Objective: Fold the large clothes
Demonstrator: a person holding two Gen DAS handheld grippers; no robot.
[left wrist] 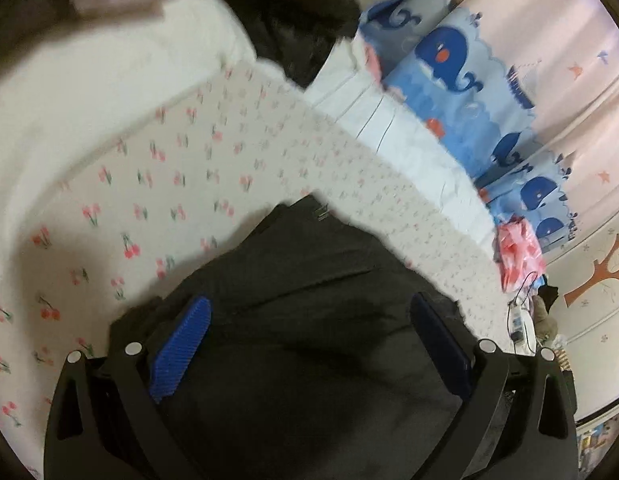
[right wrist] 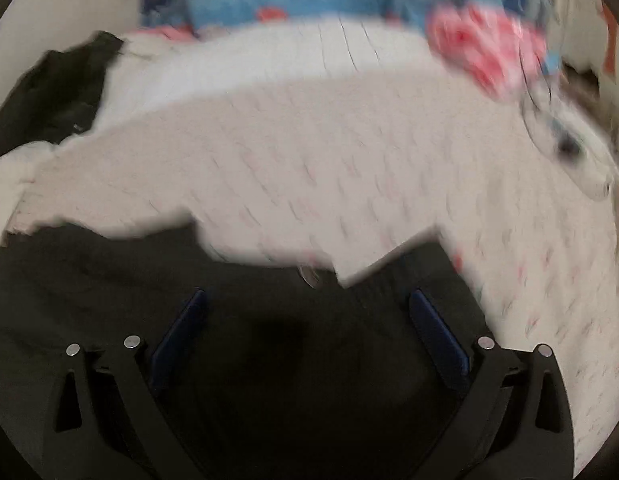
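Note:
A large dark grey garment (left wrist: 309, 272) lies on a bed sheet (left wrist: 157, 168) printed with small cherries. In the left wrist view my left gripper (left wrist: 309, 344) stands open just above the garment, its blue pads (left wrist: 181, 352) spread wide with only cloth beneath them. The right wrist view is blurred by motion. There the same dark garment (right wrist: 109, 280) fills the lower half, and my right gripper (right wrist: 309, 336) is open over it, with a small round metal fastener (right wrist: 309, 276) just beyond the fingertips. Neither gripper holds any cloth.
A second black garment (left wrist: 289, 20) is heaped at the far side of the bed, near a white quilt (left wrist: 389, 128) and a blue whale-print pillow (left wrist: 461, 80). A crumpled pink-red bag (left wrist: 517, 252) and a cable (left wrist: 521, 312) sit at the bed's edge by the wall.

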